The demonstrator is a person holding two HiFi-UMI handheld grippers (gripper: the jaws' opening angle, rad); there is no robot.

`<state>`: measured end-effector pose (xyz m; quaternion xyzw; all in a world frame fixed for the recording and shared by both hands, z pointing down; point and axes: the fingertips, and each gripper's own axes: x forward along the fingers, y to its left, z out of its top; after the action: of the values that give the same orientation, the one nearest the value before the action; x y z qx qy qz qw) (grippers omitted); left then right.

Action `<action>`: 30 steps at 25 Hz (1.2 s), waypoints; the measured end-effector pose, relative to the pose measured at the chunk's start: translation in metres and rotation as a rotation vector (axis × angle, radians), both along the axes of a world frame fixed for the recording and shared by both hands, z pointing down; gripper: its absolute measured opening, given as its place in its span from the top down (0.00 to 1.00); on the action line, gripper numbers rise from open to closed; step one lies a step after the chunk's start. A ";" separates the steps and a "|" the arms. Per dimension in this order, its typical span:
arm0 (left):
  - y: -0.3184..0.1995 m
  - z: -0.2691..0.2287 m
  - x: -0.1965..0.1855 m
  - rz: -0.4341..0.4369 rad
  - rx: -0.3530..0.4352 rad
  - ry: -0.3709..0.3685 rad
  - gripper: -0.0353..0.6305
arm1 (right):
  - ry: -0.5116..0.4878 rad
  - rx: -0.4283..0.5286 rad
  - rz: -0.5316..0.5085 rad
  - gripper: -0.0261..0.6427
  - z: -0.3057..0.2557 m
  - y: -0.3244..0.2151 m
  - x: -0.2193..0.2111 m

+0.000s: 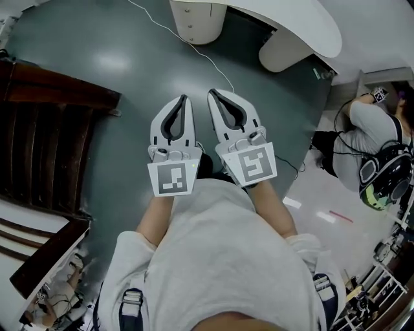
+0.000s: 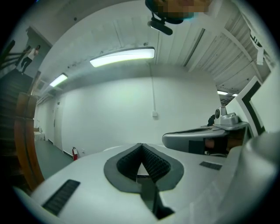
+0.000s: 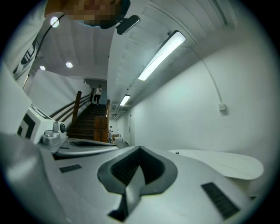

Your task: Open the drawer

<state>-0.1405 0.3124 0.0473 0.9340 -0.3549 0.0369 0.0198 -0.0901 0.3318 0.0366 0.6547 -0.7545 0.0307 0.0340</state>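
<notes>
Both grippers are held side by side at waist height above a dark green floor [image 1: 129, 58], pointing level. My left gripper [image 1: 184, 98] is shut, its jaws meeting at the tip with nothing between them; in its own view the ribbed pads [image 2: 154, 161] close to a point at the left gripper's [image 2: 141, 144] tip. My right gripper [image 1: 212, 92] is shut and empty too, as the right gripper view [image 3: 140, 148] shows. A white cabinet unit [image 1: 197, 19] stands under a white curved table [image 1: 304, 26] ahead, well beyond both tips. No drawer front can be made out on it.
A dark wooden staircase [image 1: 39, 129] rises at the left. A thin white cable [image 1: 194, 52] runs over the floor toward the cabinet. Another person [image 1: 372, 139] crouches at the right with gear, on pale floor. A rack [image 1: 381, 284] stands at the lower right.
</notes>
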 end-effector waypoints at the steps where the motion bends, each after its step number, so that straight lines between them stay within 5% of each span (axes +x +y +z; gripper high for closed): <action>1: -0.007 0.001 -0.002 0.006 -0.011 0.006 0.94 | 0.007 -0.004 0.003 0.94 0.000 -0.007 -0.002; 18: -0.098 0.022 0.038 -0.004 -0.059 0.005 0.94 | -0.012 -0.048 -0.001 0.94 0.007 -0.095 0.039; 30: -0.171 0.041 0.166 -0.004 -0.043 -0.074 0.94 | -0.052 -0.085 -0.026 0.94 0.034 -0.166 0.172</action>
<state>0.0250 0.1411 0.0880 0.9307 -0.3563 0.0789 0.0268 0.0816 0.1663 0.0707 0.6416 -0.7618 0.0792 0.0423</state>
